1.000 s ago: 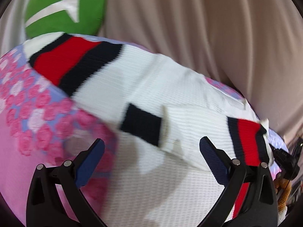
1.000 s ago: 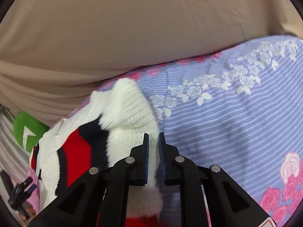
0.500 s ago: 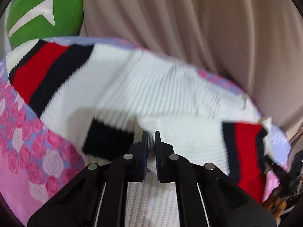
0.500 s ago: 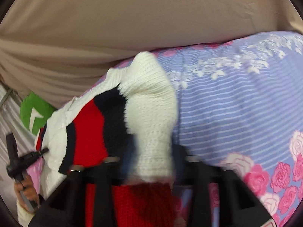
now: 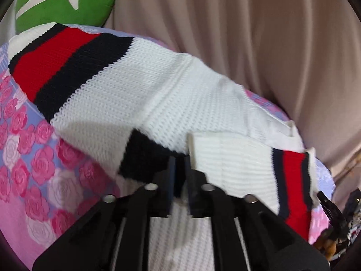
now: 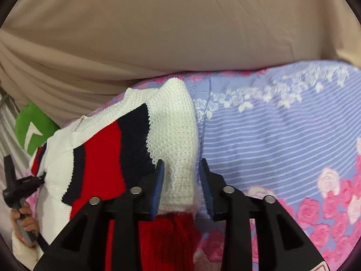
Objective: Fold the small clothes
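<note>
Left tongs (image 5: 179, 176) pinch the sweater (image 5: 144, 85) hem; right tongs (image 6: 180, 178), parted, straddle its folded sleeve (image 6: 178, 135).

Left gripper (image 5: 179, 176) pinched on white knit sweater (image 5: 171, 94), red-navy striped sleeves, spread over floral bedsheet (image 5: 29, 158); green cushion (image 5: 67, 2), beige curtain (image 5: 248, 45) behind.

Chunky ribbed knit sweater (image 5: 185, 99), smooth printed cotton bedsheet (image 6: 282, 140), matt beige curtain cloth (image 5: 259, 45), black plastic left claw (image 5: 179, 176).
</note>
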A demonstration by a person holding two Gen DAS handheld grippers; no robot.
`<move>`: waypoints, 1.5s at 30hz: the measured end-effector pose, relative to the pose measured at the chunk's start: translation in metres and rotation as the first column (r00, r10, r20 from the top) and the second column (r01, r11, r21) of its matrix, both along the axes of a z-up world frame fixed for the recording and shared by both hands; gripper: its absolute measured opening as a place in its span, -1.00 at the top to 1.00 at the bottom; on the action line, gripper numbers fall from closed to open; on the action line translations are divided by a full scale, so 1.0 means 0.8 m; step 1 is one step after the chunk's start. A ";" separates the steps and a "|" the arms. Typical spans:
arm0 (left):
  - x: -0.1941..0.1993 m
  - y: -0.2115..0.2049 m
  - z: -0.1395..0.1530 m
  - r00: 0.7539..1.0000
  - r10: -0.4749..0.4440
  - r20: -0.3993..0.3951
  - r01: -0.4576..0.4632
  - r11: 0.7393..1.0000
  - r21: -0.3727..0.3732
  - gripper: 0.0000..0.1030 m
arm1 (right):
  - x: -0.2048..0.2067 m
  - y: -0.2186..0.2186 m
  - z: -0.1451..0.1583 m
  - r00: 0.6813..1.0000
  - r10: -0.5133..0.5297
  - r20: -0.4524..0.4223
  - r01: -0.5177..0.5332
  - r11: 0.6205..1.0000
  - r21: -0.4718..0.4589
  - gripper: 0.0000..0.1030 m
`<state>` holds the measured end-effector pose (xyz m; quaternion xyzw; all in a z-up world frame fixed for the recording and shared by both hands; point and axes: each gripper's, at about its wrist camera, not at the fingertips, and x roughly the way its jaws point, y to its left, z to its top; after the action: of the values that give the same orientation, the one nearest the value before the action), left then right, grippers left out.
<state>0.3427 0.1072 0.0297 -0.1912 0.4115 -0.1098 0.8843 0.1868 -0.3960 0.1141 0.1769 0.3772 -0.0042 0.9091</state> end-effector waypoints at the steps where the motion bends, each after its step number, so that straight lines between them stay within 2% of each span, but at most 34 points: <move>1: -0.005 0.000 0.002 1.000 -0.002 0.003 0.002 1.000 -0.002 -0.10 | -0.003 -0.002 0.006 1.000 0.005 0.006 -0.005 1.000 0.012 0.12; 3: -0.009 0.000 0.003 1.000 -0.010 0.010 0.011 0.999 -0.039 -0.79 | -0.009 -0.007 0.014 1.000 0.008 0.018 -0.009 0.999 0.045 0.10; 4: -0.009 -0.003 0.001 1.000 -0.014 0.003 0.014 0.998 -0.062 -0.82 | -0.009 -0.009 0.017 1.000 0.006 0.022 -0.007 0.998 0.059 0.09; 7: 0.000 -0.023 0.004 1.000 -0.012 -0.010 0.012 0.999 -0.040 -0.85 | -0.010 -0.008 0.023 1.000 0.002 0.019 -0.003 0.997 0.072 0.07; 8: 0.001 -0.029 0.006 0.999 -0.033 -0.003 0.032 0.998 -0.055 -0.85 | -0.011 -0.007 0.023 1.000 0.005 0.021 -0.006 0.998 0.068 0.05; 9: 0.007 -0.037 0.009 0.999 -0.053 -0.003 0.052 0.996 -0.065 -0.75 | -0.011 -0.006 0.029 1.000 0.010 0.024 -0.011 0.998 0.061 -0.01; 10: 0.010 -0.047 0.010 0.997 -0.081 -0.007 0.080 0.995 -0.061 -0.43 | -0.007 -0.003 0.032 1.000 0.012 0.027 -0.013 0.999 0.052 -0.04; 11: 0.016 -0.059 0.011 0.995 -0.103 -0.018 0.103 0.994 -0.036 -0.21 | 0.003 0.006 0.032 1.000 0.012 0.027 -0.013 0.999 0.043 -0.07; 12: 0.024 -0.069 0.011 0.994 -0.108 -0.031 0.108 0.994 0.019 0.24 | 0.010 0.008 0.035 1.000 0.014 0.026 -0.015 0.999 0.035 -0.07; 13: 0.030 -0.074 0.011 0.994 -0.101 -0.040 0.103 0.993 0.059 0.83 | 0.019 0.009 0.038 1.000 0.012 0.022 -0.013 0.999 0.033 -0.07; 14: 0.036 -0.076 0.011 0.994 -0.097 -0.051 0.101 0.993 0.069 0.90 | 0.026 0.007 0.040 1.000 0.009 0.019 -0.010 0.999 0.036 -0.07; 16: 0.043 -0.068 0.024 0.994 -0.099 -0.036 0.100 0.995 0.024 0.91 | 0.044 0.008 0.055 1.000 -0.002 0.025 0.001 0.999 0.052 -0.07; 19: 0.032 -0.052 0.078 0.992 -0.077 0.100 0.073 0.996 0.044 0.91 | 0.057 0.016 0.074 0.998 -0.007 0.064 0.004 0.998 0.055 -0.09; 20: 0.027 -0.045 0.095 0.988 -0.070 0.140 0.066 0.997 0.035 0.91 | 0.063 0.017 0.078 0.997 -0.007 0.076 0.003 0.998 0.056 -0.18; 21: 0.023 -0.038 0.112 0.982 -0.057 0.181 0.052 0.998 0.028 0.91 | 0.075 0.018 0.081 0.996 -0.008 0.084 0.003 0.998 0.056 -0.35; 23: 0.026 -0.032 0.125 0.977 -0.034 0.213 0.022 0.998 0.058 0.91 | 0.096 0.031 0.063 0.999 -0.012 0.047 0.010 0.999 0.042 -0.60; 24: 0.033 -0.033 0.120 0.979 -0.029 0.199 0.012 0.996 0.090 0.91 | 0.111 0.036 0.047 1.000 -0.021 -0.014 0.021 1.000 0.019 -0.49; 25: 0.042 -0.035 0.109 0.985 -0.033 0.170 0.014 0.993 0.116 0.91 | 0.126 0.043 0.031 0.996 -0.011 -0.084 0.011 1.000 -0.003 -0.23; 26: 0.051 -0.037 0.095 0.990 -0.032 0.134 0.014 0.991 0.135 0.91 | 0.134 0.049 0.016 0.990 0.011 -0.141 -0.014 1.000 -0.018 0.56; 27: 0.062 -0.037 0.075 0.996 -0.026 0.089 0.012 0.989 0.150 0.91 | 0.130 0.051 0.025 0.994 0.000 -0.106 -0.003 0.999 -0.032 0.68; 30: 0.075 -0.024 0.037 0.999 0.004 0.042 -0.010 0.990 0.141 0.91 | 0.103 0.030 0.064 0.998 -0.034 0.052 0.032 0.998 0.046 0.71; 31: 0.078 -0.019 0.028 0.999 0.008 0.036 -0.012 0.992 0.123 0.90 | 0.103 0.022 0.062 0.997 -0.055 0.050 0.053 0.998 0.042 0.72; 32: 0.077 -0.017 0.021 0.999 0.008 0.038 -0.012 0.994 0.109 0.90 | 0.115 0.017 0.049 0.998 -0.066 -0.010 0.066 0.998 0.019 0.71; 33: 0.075 -0.016 0.019 0.998 0.008 0.057 -0.014 0.994 0.110 0.90 | 0.134 0.015 0.022 0.991 -0.039 -0.125 0.040 0.999 0.005 0.69; 35: 0.069 -0.022 0.019 0.997 0.008 0.077 -0.019 0.989 0.147 0.90 | 0.130 0.007 0.035 0.993 -0.049 -0.106 0.051 0.998 0.024 0.67; 37: 0.061 -0.030 0.020 0.994 0.005 0.109 -0.027 0.978 0.207 0.87 | 0.105 0.007 0.068 0.996 -0.083 -0.030 0.084 0.996 0.037 0.63; 39: 0.053 -0.030 0.020 0.992 0.009 0.129 -0.038 0.975 0.221 0.85 | 0.062 0.016 0.098 0.996 -0.025 0.086 0.019 0.997 0.069 0.49; 40: 0.053 -0.028 0.019 0.991 0.014 0.136 -0.043 0.975 0.217 0.83 | 0.045 0.020 0.104 0.995 0.007 0.102 -0.014 0.997 0.070 0.49; 41: 0.054 -0.034 0.018 0.990 0.019 0.140 -0.049 0.976 0.213 0.82 | 0.033 0.027 0.103 0.995 0.045 0.091 -0.051 0.997 0.065 0.44; 43: 0.051 -0.034 0.017 0.988 0.034 0.150 -0.066 0.974 0.215 0.69 | 0.017 0.040 0.083 0.993 0.115 0.001 -0.115 0.993 0.012 0.39; 45: 0.046 -0.036 0.015 0.986 0.053 0.159 -0.088 0.971 0.222 0.47 | 0.016 0.044 0.050 0.992 0.090 -0.090 -0.099 0.989 -0.109 0.43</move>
<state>0.3795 0.0786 0.0421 -0.0938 0.3456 -0.0444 0.9326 0.1993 -0.3606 0.1540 0.1069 0.4226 0.0101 0.9000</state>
